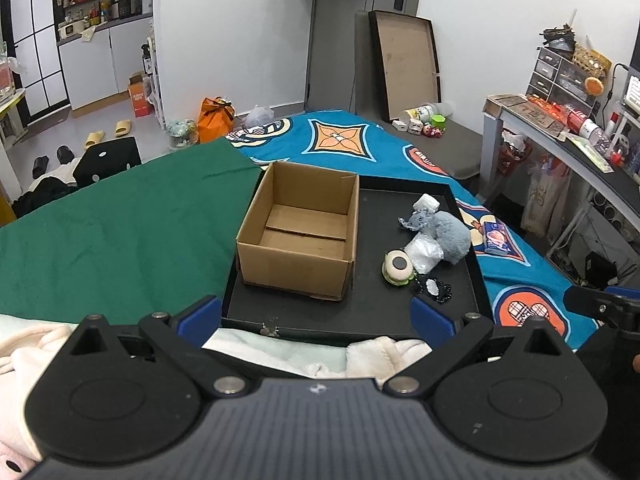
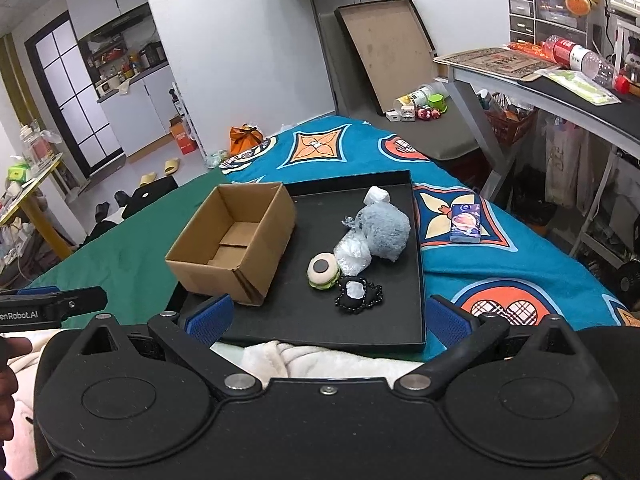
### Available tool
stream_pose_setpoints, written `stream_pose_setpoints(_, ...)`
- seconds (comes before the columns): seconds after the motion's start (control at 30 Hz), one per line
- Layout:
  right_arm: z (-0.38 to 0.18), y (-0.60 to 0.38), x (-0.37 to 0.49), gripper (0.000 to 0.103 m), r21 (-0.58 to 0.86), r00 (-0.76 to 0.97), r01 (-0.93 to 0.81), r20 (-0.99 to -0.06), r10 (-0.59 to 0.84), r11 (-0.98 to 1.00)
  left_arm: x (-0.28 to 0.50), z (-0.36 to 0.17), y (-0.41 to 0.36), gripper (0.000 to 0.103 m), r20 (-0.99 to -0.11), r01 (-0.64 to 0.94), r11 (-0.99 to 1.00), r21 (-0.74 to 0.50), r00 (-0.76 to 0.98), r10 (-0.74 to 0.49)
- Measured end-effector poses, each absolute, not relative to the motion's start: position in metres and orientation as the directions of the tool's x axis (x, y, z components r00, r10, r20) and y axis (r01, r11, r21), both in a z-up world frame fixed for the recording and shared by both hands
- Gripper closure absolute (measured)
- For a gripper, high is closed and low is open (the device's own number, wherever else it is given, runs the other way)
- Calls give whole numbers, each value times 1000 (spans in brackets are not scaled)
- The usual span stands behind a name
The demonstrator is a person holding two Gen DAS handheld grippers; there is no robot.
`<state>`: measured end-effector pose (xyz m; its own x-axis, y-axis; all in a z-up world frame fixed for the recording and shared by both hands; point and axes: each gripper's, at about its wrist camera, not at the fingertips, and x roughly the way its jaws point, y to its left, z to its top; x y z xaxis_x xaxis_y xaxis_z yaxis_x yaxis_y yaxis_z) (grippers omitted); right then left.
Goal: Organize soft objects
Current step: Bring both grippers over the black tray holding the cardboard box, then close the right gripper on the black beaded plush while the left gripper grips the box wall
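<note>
The bed (image 1: 120, 224), under green and blue covers, carries a black tray (image 2: 416, 264) with everything on it. On the tray's left side stands an open cardboard box (image 1: 300, 236), nothing inside. To its right the soft things lie bunched together: a grey plush toy (image 2: 386, 230), a crinkled clear bag (image 2: 352, 256) against it, a small white soft lump (image 2: 377, 195) at the far end, a burger-shaped squishy (image 2: 322, 270) and a black beaded pouch (image 2: 358, 294) nearest.

Both tools hover short of the tray's near edge. The left hand-held gripper (image 1: 316, 318) has its jaws spread wide and holds nothing; the right hand-held gripper (image 2: 328, 322) is just as wide and also bare.

The step seems to be a first pick. The right gripper is closer to the pile; taking the pouch or squishy first would avoid dragging neighbours, and a pinch low across the middle suits such yielding shapes.

The right view shows the pile's layout more plainly, and the left tool's finger at its edge; the left view looks deeper into the box.
</note>
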<state>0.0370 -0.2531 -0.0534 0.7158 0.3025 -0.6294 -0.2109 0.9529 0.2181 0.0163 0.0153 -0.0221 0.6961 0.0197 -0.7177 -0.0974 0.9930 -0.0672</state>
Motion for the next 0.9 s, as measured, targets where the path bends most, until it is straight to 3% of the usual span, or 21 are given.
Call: stream_pose_setpoints(0.9,-116,-259,121,2,319,647,-123,-692,320,940,93,-75,55,5,-767,-208,975,-84,638,70)
